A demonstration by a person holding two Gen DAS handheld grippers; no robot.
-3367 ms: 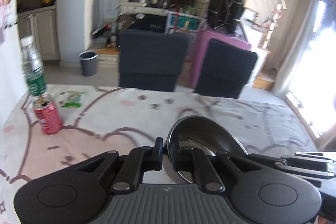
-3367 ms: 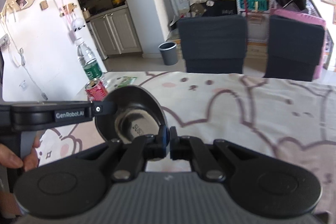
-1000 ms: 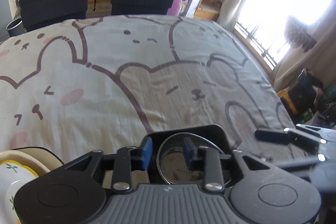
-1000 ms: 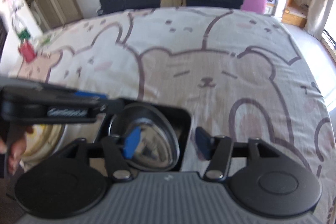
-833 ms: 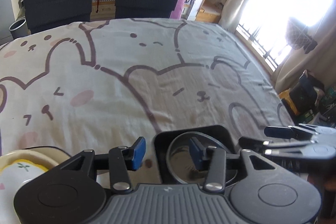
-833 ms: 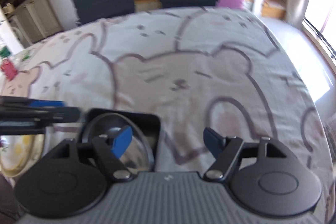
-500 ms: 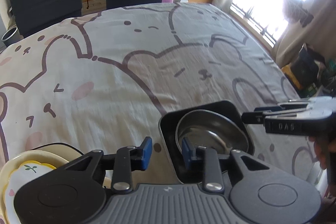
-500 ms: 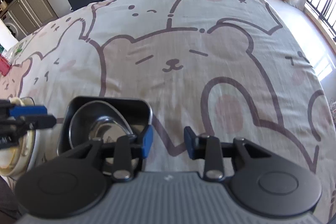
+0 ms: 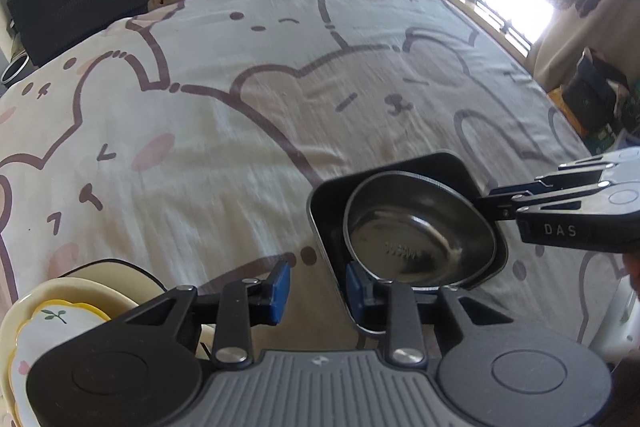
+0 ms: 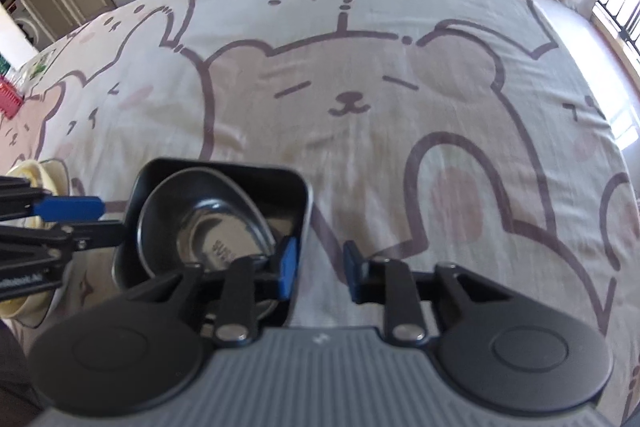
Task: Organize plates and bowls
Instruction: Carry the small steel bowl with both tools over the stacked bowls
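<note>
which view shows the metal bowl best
The left wrist view: the metal bowl sits inside the black square dish with nearly its whole rim and stamped base visible. In the right wrist view the right gripper covers the bowl's near edge.

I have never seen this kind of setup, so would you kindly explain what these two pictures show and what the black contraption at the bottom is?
No robot here: a person holds hand-operated tongs in each hand, and a wide-angle camera on each looks along its fingers. One picture is from the left tongs, the other from the right tongs. On the bear-print tablecloth sits a black square dish with a steel bowl inside; cream plates are stacked beside it. Both tongs have just been closing, each astride one wall of the dish, but cloth shows between the pads, so neither grips yet.
</note>
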